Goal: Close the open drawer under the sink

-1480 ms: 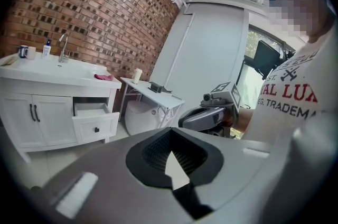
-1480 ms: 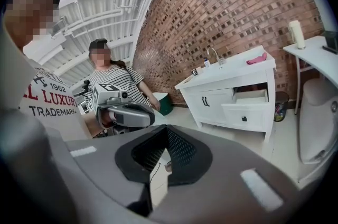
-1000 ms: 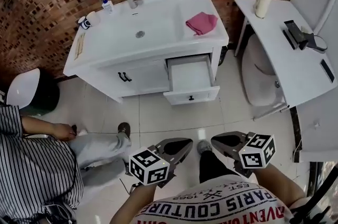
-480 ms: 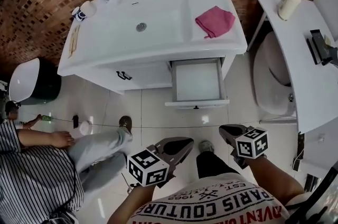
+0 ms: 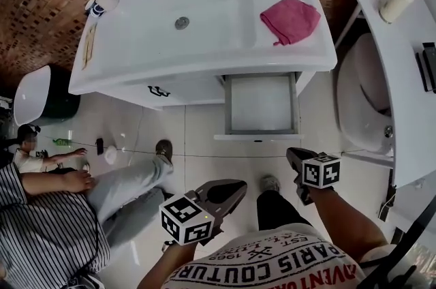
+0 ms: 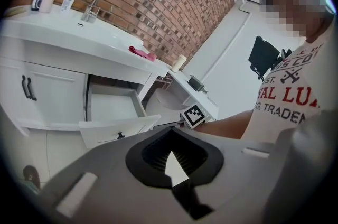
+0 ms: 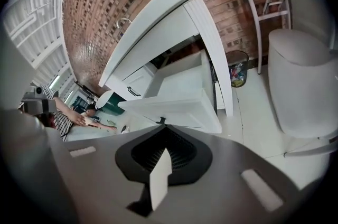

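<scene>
drawer [image 5: 261, 105] open; left claw [image 5: 237, 187], right claw [image 5: 293, 155] closed, empty.

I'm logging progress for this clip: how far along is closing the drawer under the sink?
Done: nothing yet; the drawer stands pulled out, empty, below the sink. In hand: the right gripper and left gripper are both shut and empty, short of the drawer front, touching nothing. Left: bring a gripper to the front, likely the nearer right one, and push it flush.
</scene>
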